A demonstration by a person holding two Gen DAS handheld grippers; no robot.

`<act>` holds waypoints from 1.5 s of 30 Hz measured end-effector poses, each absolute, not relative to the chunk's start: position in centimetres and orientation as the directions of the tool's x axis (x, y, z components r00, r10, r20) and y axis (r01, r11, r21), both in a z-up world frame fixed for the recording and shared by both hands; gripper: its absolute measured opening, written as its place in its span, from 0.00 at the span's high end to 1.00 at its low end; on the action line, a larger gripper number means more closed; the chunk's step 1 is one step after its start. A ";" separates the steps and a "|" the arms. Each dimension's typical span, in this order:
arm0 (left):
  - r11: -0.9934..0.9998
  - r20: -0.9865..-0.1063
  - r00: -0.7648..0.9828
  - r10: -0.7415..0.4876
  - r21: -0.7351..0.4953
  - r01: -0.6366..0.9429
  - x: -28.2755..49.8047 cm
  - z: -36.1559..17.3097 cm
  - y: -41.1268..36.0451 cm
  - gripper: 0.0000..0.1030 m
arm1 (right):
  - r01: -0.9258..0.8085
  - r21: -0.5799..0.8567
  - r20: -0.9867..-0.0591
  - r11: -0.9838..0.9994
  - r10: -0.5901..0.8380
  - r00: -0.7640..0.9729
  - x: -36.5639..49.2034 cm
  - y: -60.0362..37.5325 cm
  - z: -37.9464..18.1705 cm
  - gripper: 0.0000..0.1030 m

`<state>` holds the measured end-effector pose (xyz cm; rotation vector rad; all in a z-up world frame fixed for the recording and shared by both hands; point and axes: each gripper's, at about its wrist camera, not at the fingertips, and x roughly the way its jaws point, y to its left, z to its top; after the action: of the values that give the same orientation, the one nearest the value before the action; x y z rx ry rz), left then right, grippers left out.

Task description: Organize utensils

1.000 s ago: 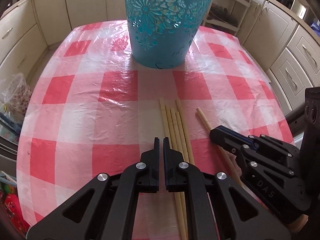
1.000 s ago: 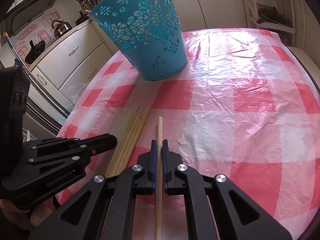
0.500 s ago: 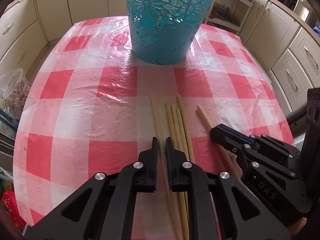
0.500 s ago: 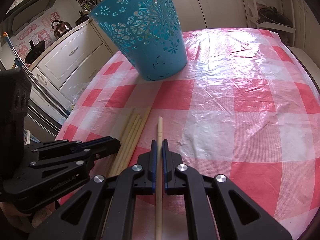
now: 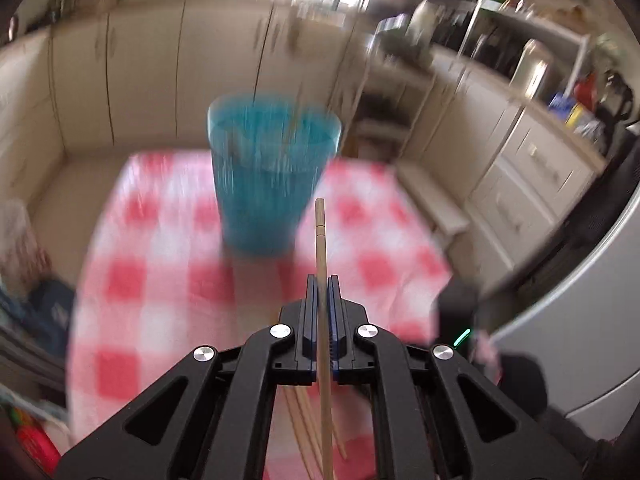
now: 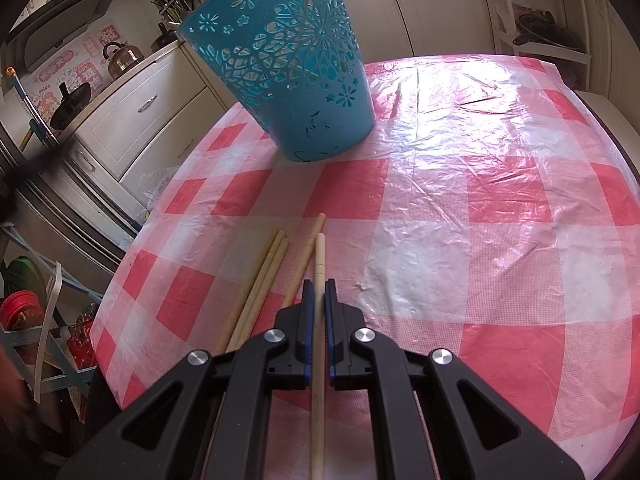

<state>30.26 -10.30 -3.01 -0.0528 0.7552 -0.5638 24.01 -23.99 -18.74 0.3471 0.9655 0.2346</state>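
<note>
The left tongs (image 5: 319, 292) are pinched on a single pale wooden chopstick (image 5: 321, 320), their pads having just closed onto it. It runs lengthwise down the slot between the fingers, so its long axis follows the line the tongs point along. Its far tip points at the foot of the tall turquoise plastic basket with cut-out flower patterns (image 5: 272, 184); its near end passes back under the tool. Gripping it near mid-length and in line with the fingers probably makes it easy to aim tip-first into the basket's open top. This view is blurred by motion, but the stick looks clear of the red-and-white checked plastic cloth covering the counter (image 5: 160, 320), with the basket upright toward the counter's far edge.

The right tongs (image 6: 316, 292) are likewise pressed shut on a second light wooden chopstick (image 6: 319, 360), also held along the fingers, its tip pointing toward the basket. Whether this one rests on the cloth or is just off it, I cannot tell. Just beside it, toward the counter's left edge, the loose wooden chopsticks (image 6: 264, 280) lie roughly parallel near the near edge, ends toward the basket, presumably waiting their turn.
</note>
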 end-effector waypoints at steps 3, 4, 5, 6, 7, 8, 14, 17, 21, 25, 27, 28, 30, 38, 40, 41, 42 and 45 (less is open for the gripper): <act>0.865 -0.457 0.736 -0.499 -0.213 0.454 32.8 3.7 -9.6 0.96 | -0.041 0.388 -0.760 0.921 0.345 0.551 24.0 -24.0 -18.7 0.94; 0.878 -0.388 0.788 -0.478 -0.200 0.434 34.4 5.3 -9.6 0.96 | -0.041 0.389 -0.760 0.920 0.345 0.551 24.0 -24.0 -18.7 0.94; 0.880 -0.340 0.812 -0.475 -0.209 0.427 35.8 6.0 -9.7 0.96 | -0.041 0.390 -0.759 0.920 0.346 0.551 24.0 -24.0 -18.7 0.94; 0.883 -0.303 0.832 -0.465 -0.223 0.413 37.6 6.4 -9.9 0.95 | -0.040 0.391 -0.759 0.919 0.347 0.550 24.1 -24.0 -18.7 0.94; 0.891 -0.280 0.851 -0.445 -0.238 0.388 39.6 6.4 -10.2 0.95 | -0.040 0.393 -0.759 0.919 0.349 0.550 24.1 -24.0 -18.7 0.94; 0.898 -0.269 0.863 -0.427 -0.241 0.369 40.9 6.1 -10.5 0.95 | -0.040 0.393 -0.759 0.918 0.349 0.550 24.1 -24.0 -18.8 0.94; 0.939 -0.295 0.901 -0.318 -0.231 0.256 45.8 1.9 -12.7 0.95 | -0.040 0.402 -0.757 0.915 0.356 0.548 24.1 -24.2 -18.7 0.94; 0.948 -0.340 0.890 -0.305 -0.196 0.250 45.8 -0.5 -13.1 0.95 | -0.039 0.409 -0.756 0.912 0.362 0.546 24.1 -24.3 -18.7 0.94; 0.953 -0.425 0.854 -0.299 -0.174 0.248 45.8 -2.9 -12.8 0.95 | -0.040 0.413 -0.754 0.910 0.366 0.546 24.1 -24.3 -18.8 0.94; 0.945 -0.500 0.803 -0.325 -0.184 0.269 43.4 -3.3 -11.2 0.73 | -0.040 0.419 -0.750 0.907 0.370 0.547 24.1 -24.4 -18.8 0.94; 0.930 -0.506 0.780 -0.368 -0.197 0.311 40.1 -1.9 -9.9 0.58 | -0.040 0.420 -0.749 0.907 0.371 0.549 24.0 -24.4 -18.8 0.94; 0.924 -0.496 0.780 -0.382 -0.191 0.331 38.2 -1.0 -9.1 0.52 | -0.040 0.418 -0.749 0.907 0.370 0.550 24.0 -24.4 -18.8 0.94; 0.889 -0.488 0.744 -0.456 -0.213 0.405 34.1 1.6 -7.2 0.42 | -0.041 0.412 -0.750 0.910 0.364 0.552 23.9 -24.3 -18.7 0.94; 0.580 -0.289 0.507 -0.812 -0.308 0.754 16.2 13.5 4.6 0.15 | -0.045 0.390 -0.755 0.920 0.347 0.557 23.9 -24.0 -18.6 0.94; 0.511 -0.244 0.453 -0.857 -0.299 0.806 12.7 15.6 7.2 0.14 | -0.045 0.385 -0.756 0.922 0.344 0.557 23.9 -23.8 -18.7 0.94; 0.480 -0.222 0.430 -0.875 -0.294 0.826 11.2 16.4 8.1 0.13 | -0.045 0.384 -0.757 0.922 0.342 0.557 23.9 -23.8 -18.7 0.94; 0.437 -0.197 0.394 -0.898 -0.285 0.853 9.5 17.1 9.2 0.11 | -0.046 0.383 -0.757 0.923 0.341 0.557 23.9 -23.8 -18.7 0.94; 0.343 -0.156 0.312 -0.937 -0.248 0.906 5.8 18.2 11.0 0.10 | -0.046 0.382 -0.757 0.923 0.341 0.558 23.9 -23.8 -18.7 0.94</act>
<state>5.83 10.98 18.24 -0.1219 0.2923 -1.2193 23.92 -23.81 -18.65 0.3385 0.9565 0.2334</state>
